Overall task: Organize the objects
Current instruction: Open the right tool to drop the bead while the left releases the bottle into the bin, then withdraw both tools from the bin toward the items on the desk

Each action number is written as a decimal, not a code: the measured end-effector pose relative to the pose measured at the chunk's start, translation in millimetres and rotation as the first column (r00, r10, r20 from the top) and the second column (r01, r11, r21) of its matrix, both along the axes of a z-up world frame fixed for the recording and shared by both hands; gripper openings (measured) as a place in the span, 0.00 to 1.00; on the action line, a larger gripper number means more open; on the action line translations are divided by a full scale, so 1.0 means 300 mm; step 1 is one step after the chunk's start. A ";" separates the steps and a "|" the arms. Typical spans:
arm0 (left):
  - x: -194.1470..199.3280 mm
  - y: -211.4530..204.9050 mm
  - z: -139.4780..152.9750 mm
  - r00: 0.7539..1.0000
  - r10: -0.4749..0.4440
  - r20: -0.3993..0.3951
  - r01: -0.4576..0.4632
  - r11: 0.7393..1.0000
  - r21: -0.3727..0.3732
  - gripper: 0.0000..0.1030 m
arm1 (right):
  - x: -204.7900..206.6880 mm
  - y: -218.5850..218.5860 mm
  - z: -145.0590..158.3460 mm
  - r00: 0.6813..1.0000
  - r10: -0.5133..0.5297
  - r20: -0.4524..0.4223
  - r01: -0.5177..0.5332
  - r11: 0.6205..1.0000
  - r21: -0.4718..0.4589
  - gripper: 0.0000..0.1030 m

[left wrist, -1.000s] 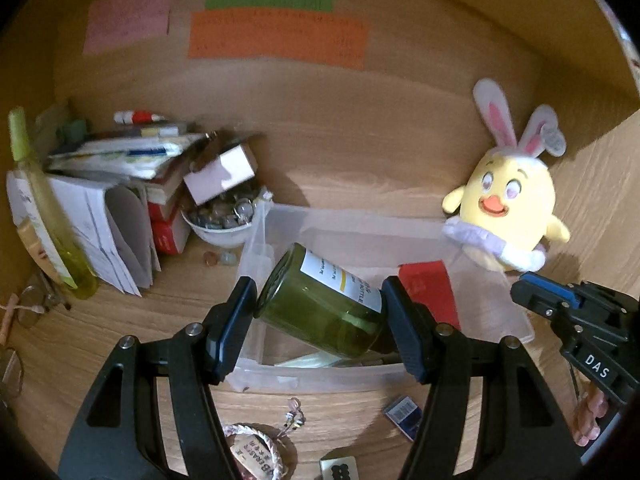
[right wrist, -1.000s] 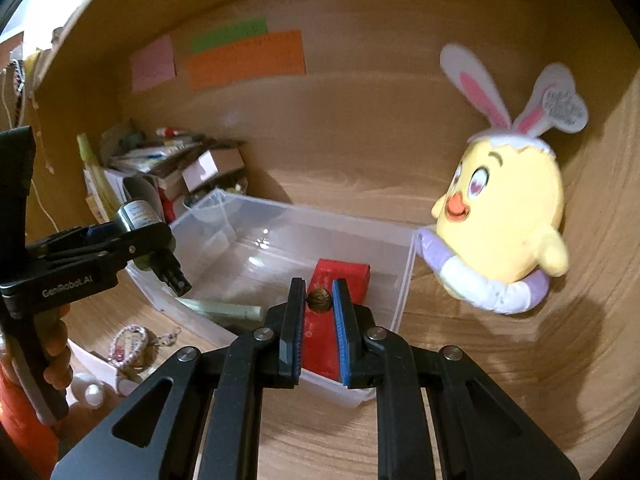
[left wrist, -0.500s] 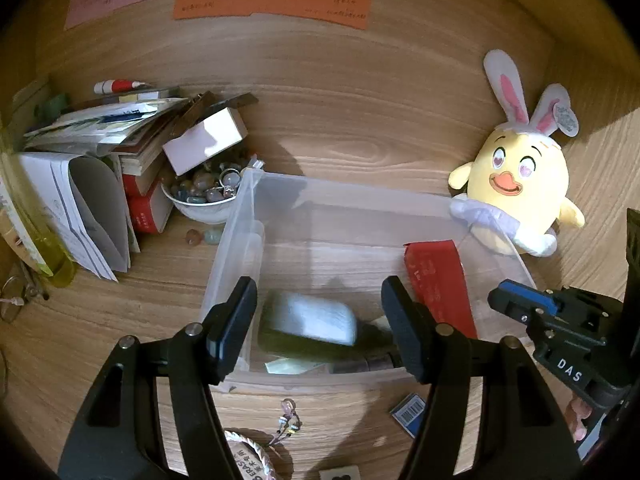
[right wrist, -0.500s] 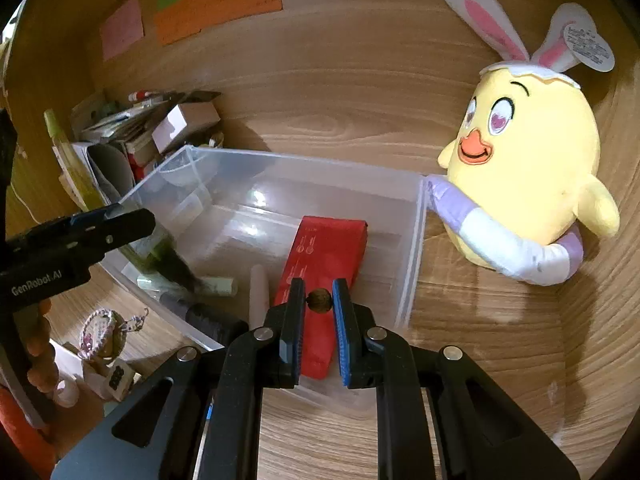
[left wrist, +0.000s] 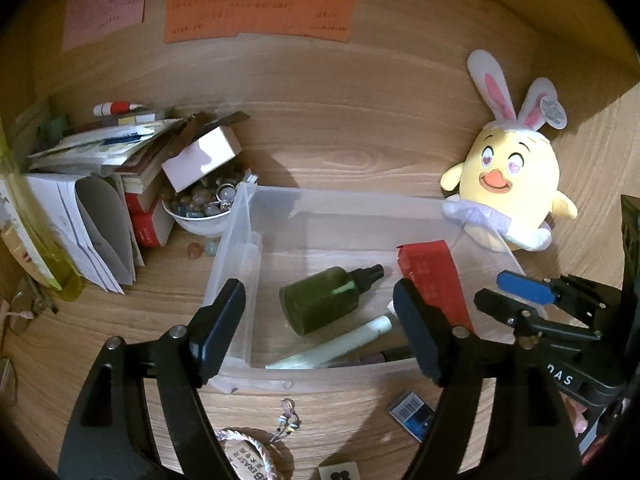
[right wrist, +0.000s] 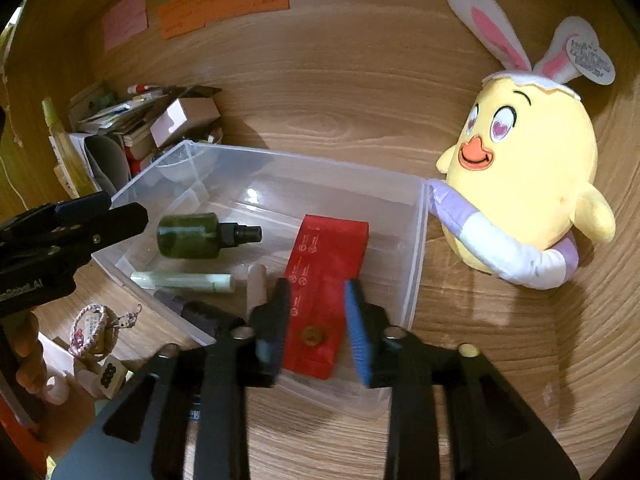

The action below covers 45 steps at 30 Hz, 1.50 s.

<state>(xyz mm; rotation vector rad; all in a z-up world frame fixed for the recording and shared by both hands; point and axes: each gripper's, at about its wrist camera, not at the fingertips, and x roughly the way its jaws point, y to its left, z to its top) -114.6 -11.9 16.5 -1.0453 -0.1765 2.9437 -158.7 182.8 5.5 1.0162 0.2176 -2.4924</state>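
Note:
A clear plastic bin (left wrist: 240, 236) (right wrist: 416, 264) sits on the wooden desk. Inside lie a dark green spray bottle (left wrist: 320, 300) (right wrist: 188, 236), a red packet (left wrist: 436, 276) (right wrist: 328, 260), a pale green tube (left wrist: 340, 344) (right wrist: 184, 280) and a small brown bead (right wrist: 313, 335) resting on the packet. My left gripper (left wrist: 320, 320) is open and empty above the bin's near left side. My right gripper (right wrist: 316, 320) is open and empty over the bin's near edge, just above the bead.
A yellow bunny-eared plush (left wrist: 508, 184) (right wrist: 520, 184) stands right of the bin. A bowl of stones (left wrist: 200, 208), books and papers (left wrist: 92, 184) crowd the left. A bracelet (left wrist: 248, 456) (right wrist: 90, 328), a small blue card (left wrist: 412, 410) and a stamp block (right wrist: 110, 374) lie in front.
My left gripper opened and the green bottle dropped into the bin, where it lies on its side. My right gripper opened and let the brown bead fall onto the red packet.

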 end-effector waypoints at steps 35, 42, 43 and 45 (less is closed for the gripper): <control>0.366 -0.076 0.060 0.998 -0.035 -0.050 0.032 0.997 -0.073 0.98 | 0.305 0.002 0.109 0.990 0.047 -0.136 -0.051 0.998 -0.028 0.78; 0.437 -0.109 -0.003 1.000 -0.021 -0.003 0.020 0.996 -0.091 0.98 | 0.357 -0.025 0.064 0.992 0.071 -0.101 -0.074 0.997 -0.032 0.78; 0.447 -0.112 -0.013 1.000 -0.020 0.004 0.020 0.995 -0.094 0.98 | 0.363 -0.029 0.056 0.993 0.074 -0.094 -0.078 0.996 -0.033 0.78; 0.466 -0.113 -0.034 1.000 -0.018 0.017 0.019 0.995 -0.100 0.98 | 0.376 -0.039 0.037 0.993 0.084 -0.078 -0.087 0.996 -0.034 0.78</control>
